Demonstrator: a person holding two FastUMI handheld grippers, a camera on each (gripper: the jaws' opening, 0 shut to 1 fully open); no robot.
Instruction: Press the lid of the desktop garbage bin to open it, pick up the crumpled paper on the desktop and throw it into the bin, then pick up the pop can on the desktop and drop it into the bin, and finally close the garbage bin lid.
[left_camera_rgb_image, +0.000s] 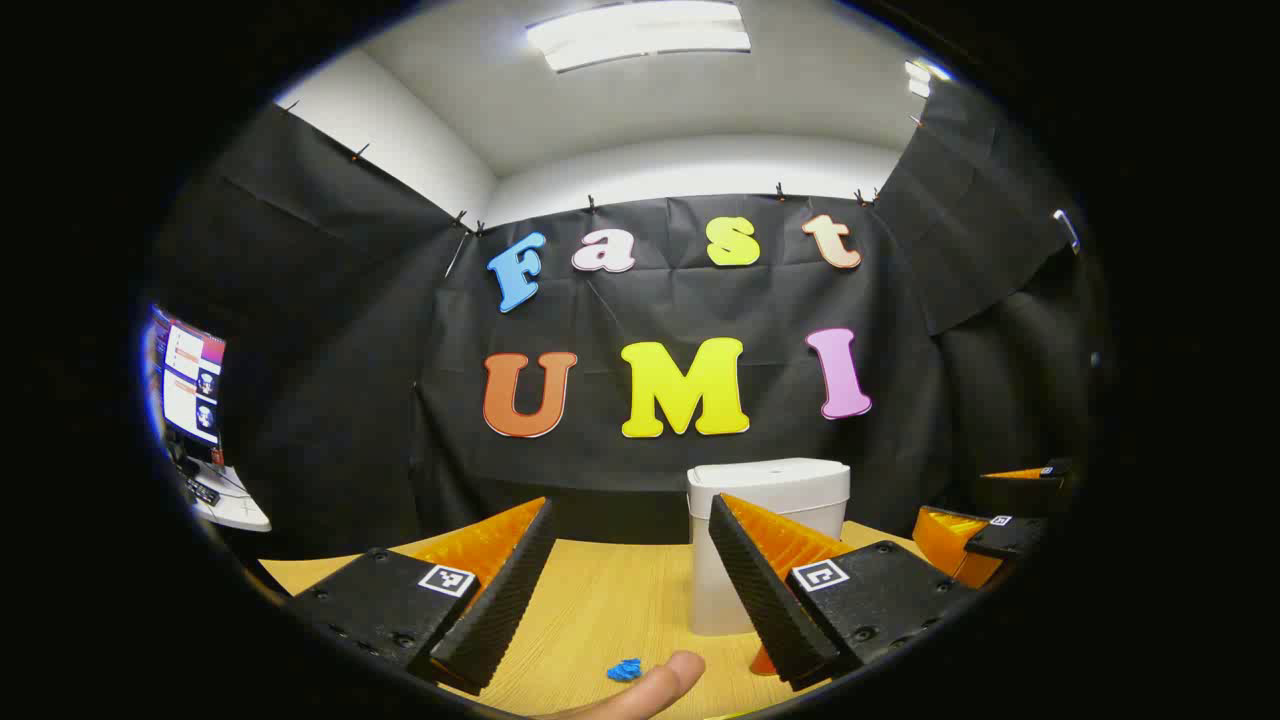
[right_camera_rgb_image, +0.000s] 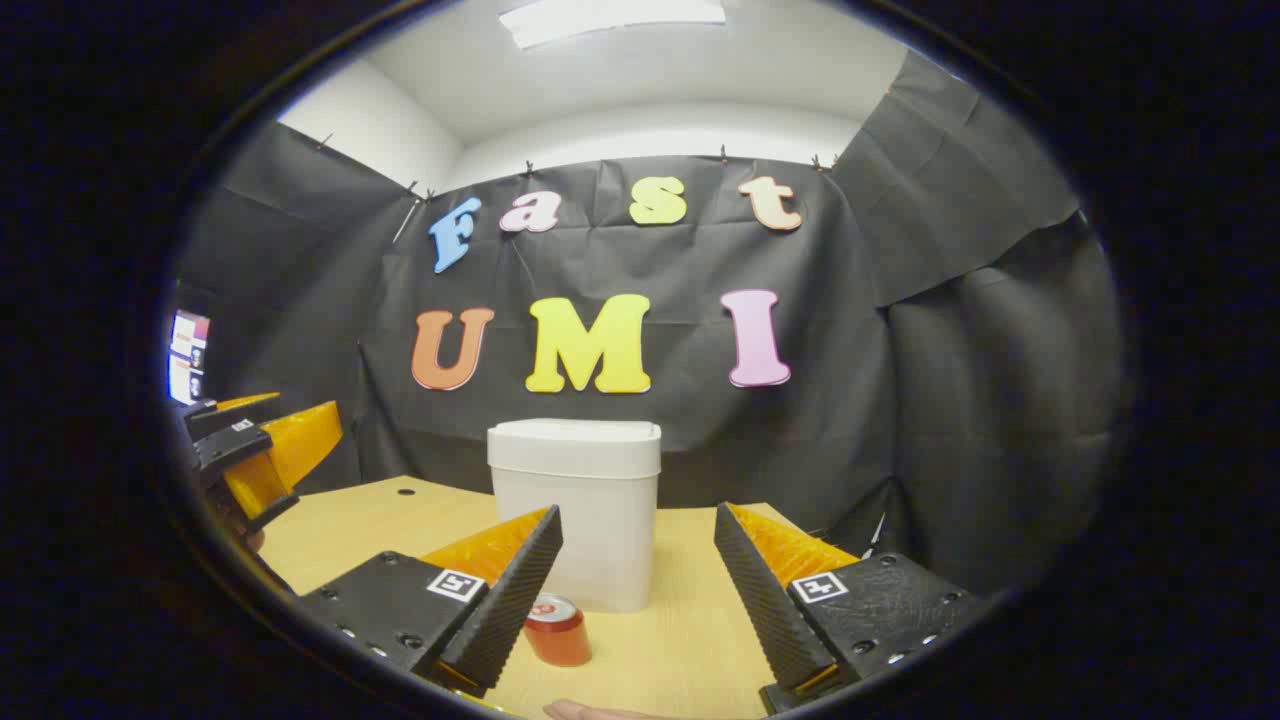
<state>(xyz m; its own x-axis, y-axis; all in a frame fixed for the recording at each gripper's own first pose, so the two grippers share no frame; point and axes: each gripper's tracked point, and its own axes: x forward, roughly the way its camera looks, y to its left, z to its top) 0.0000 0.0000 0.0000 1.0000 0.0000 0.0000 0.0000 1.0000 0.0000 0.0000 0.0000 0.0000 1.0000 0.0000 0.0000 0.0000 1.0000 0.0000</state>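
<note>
A white desktop bin (left_camera_rgb_image: 768, 500) stands on the wooden table (left_camera_rgb_image: 600, 600) with its lid down. It sits just ahead and to the right of my left gripper (left_camera_rgb_image: 632, 508), which is open and holds nothing. A small blue crumpled paper (left_camera_rgb_image: 625, 670) lies on the table between and below its fingers. In the right gripper view the bin (right_camera_rgb_image: 575, 500) stands straight ahead, lid shut. A red pop can (right_camera_rgb_image: 557, 630) stands upright in front of it, beside the left finger. My right gripper (right_camera_rgb_image: 637, 514) is open and empty.
A person's fingertip (left_camera_rgb_image: 655, 688) shows at the bottom edge by the blue paper. The right gripper (left_camera_rgb_image: 985, 535) hovers far right of the bin. The left gripper (right_camera_rgb_image: 255, 450) hovers over the table's left side. A monitor (left_camera_rgb_image: 190, 385) stands at far left.
</note>
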